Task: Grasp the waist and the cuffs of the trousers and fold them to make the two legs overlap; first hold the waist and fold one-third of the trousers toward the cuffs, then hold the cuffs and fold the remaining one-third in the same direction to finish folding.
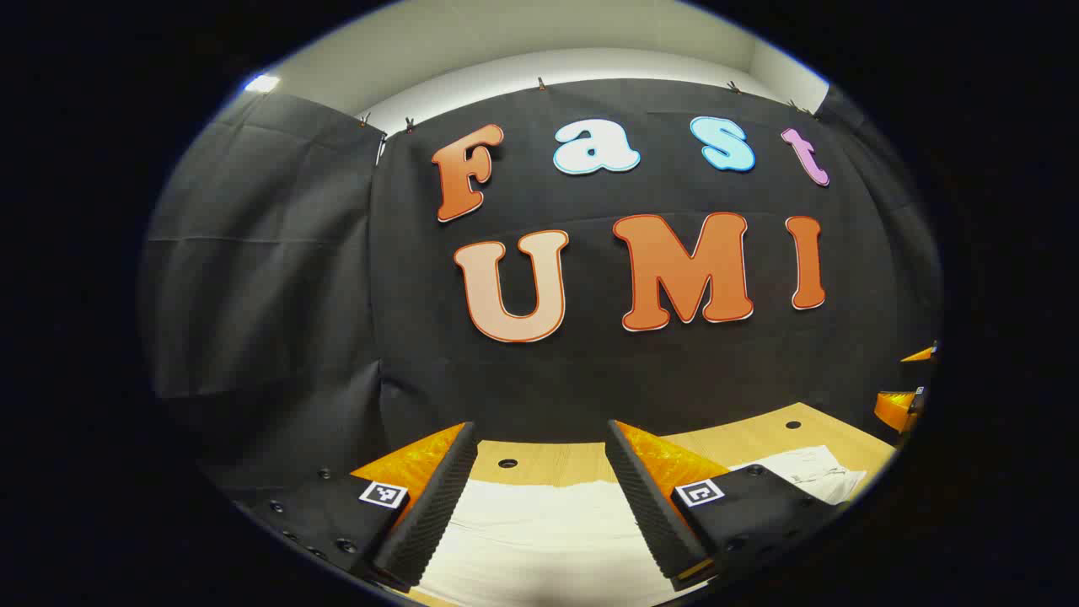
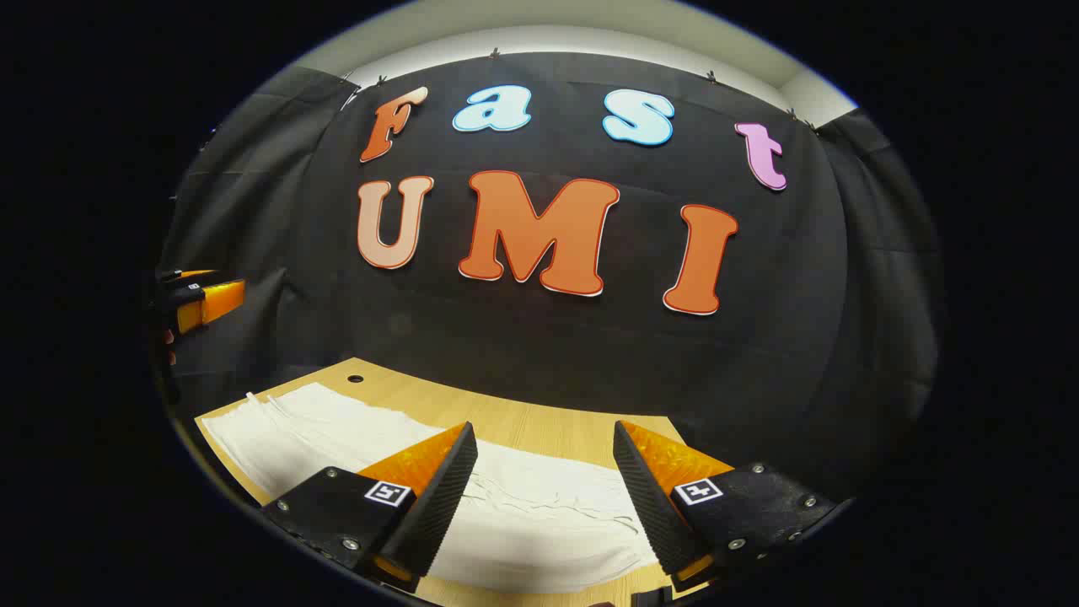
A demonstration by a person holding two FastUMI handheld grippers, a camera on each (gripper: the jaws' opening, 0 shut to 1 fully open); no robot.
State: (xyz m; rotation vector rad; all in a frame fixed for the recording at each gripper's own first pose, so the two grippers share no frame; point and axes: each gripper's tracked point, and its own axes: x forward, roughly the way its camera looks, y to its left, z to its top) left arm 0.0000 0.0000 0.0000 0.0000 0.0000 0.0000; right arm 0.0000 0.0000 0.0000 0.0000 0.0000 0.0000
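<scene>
We note white trousers [image 2: 354,438] lying flat on a light wooden table [image 2: 539,426], stretched along it in front of the black cloth wall. In the left gripper view the left gripper [image 1: 539,497] hangs above one end of the trousers [image 1: 539,523], fingers spread apart, gripping nothing. In the right gripper view the right gripper [image 2: 544,497] hangs above the other end, fingers likewise spread, nothing between them. At the left edge of that view we see the left gripper [image 2: 198,303] raised above the table.
</scene>
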